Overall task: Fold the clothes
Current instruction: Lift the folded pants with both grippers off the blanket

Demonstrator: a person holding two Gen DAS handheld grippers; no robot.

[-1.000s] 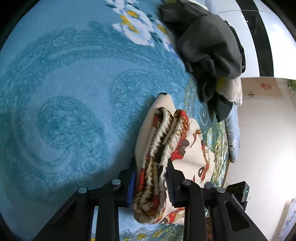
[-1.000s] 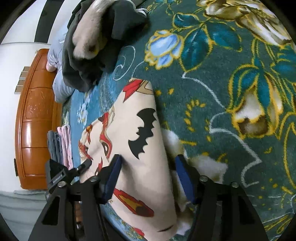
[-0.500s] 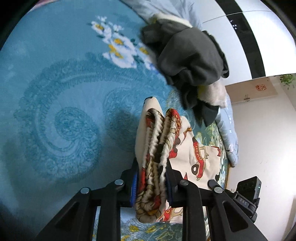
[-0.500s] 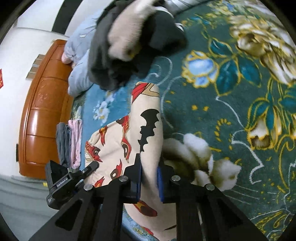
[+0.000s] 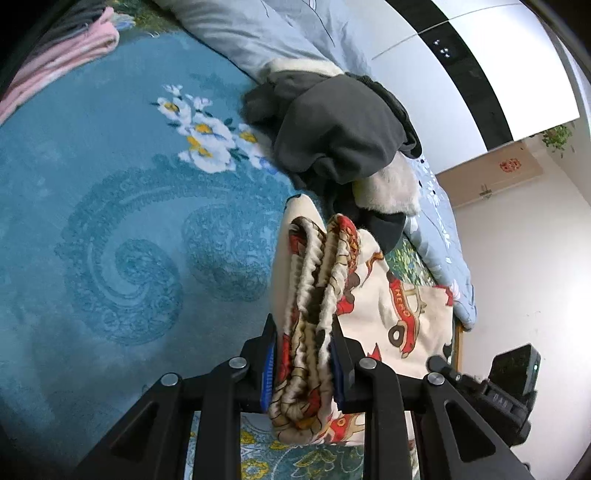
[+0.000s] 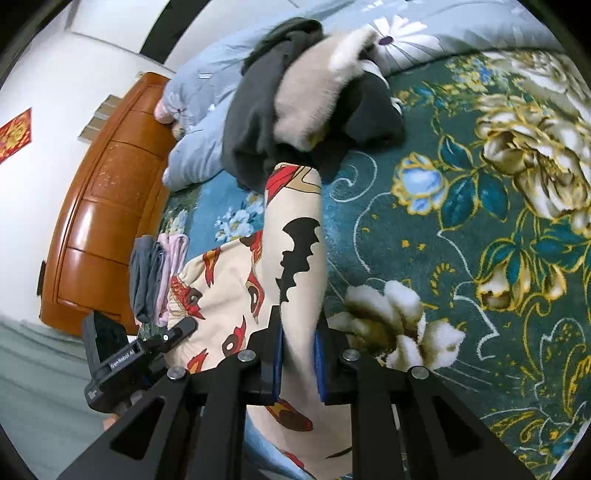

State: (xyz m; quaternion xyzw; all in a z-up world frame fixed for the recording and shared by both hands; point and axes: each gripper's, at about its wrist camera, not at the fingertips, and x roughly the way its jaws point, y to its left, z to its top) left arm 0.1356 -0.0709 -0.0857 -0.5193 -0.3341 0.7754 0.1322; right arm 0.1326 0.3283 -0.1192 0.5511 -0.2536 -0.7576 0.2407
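Printed garment (image 5: 402, 310): cream fabric with red cartoon cars and a black bat figure, ribbed waistband at one end. Location: on the patterned blue-green blanket (image 5: 110, 221) covering the bed, lifted at two places and slung between the two tongs.

Left gripper (image 5: 302, 363): jaws closed to a narrow gap, pinching the bunched, ribbed waistband edge; several layers of cloth are gathered between the pads.

Right gripper (image 6: 297, 363): jaws closed nearly together on a doubled fold of the same garment (image 6: 291, 258), near the bat print.

Nearby items: dark grey clothing pile (image 5: 340, 133) with a fleecy cream lining, heaped just beyond the garment's far end, touching or overlapping it; which, I cannot tell. Folded stack of grey and pink clothes (image 6: 159, 273) at the blanket's edge by the wooden headboard (image 6: 99, 206). Pale blue quilt (image 5: 258, 33) bunched along the far side.

Step in hand, as judged: the garment is gripped at both ends of one edge and raised, either mid-fold or being carried as a folded piece.

Next move calls for: both grips held firm and level so that the layers do not slip apart; the piece kept clear of the dark pile; then a flat lay-down on open blanket, or onto the folded stack, before either grip lets go.
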